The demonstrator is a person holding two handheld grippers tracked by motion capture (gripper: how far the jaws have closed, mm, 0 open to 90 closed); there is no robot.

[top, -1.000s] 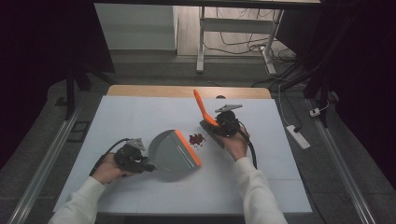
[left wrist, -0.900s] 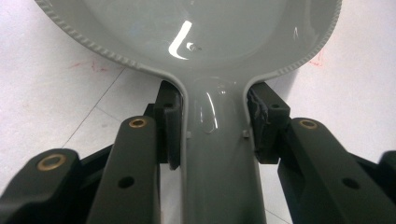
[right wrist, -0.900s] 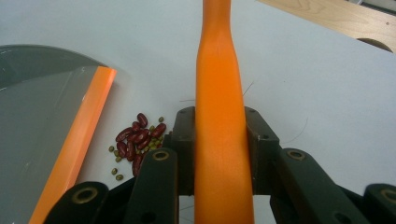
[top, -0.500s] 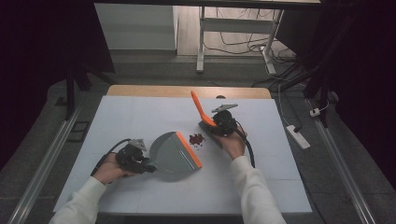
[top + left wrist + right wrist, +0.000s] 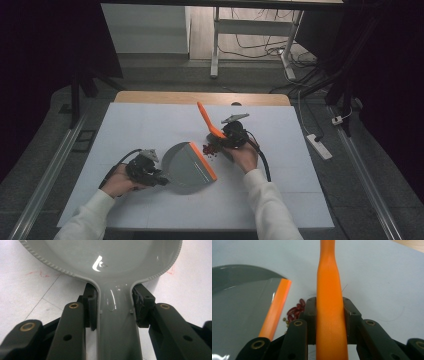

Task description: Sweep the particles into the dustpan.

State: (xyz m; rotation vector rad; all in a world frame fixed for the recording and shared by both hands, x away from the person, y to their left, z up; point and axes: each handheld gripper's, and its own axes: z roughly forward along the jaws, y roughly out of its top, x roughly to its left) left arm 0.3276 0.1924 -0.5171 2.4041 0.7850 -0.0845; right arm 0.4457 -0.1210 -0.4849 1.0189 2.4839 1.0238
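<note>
White table (image 5: 150, 125); dustpan (image 5: 187, 162) beside red beans (image 5: 210, 150).

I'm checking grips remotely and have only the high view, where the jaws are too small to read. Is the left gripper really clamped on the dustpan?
Observer: Yes. In the left gripper view both pads press the neck of the grey dustpan handle, one on each side.
Operator: And the right gripper?
Observer: The right gripper is shut on the orange handle, which runs straight up between its jaws.
Operator: What are the dark bits by the pan?
Observer: Red beans, with a few smaller greenish ones, lying on the table just off the pan's orange lip.
</note>
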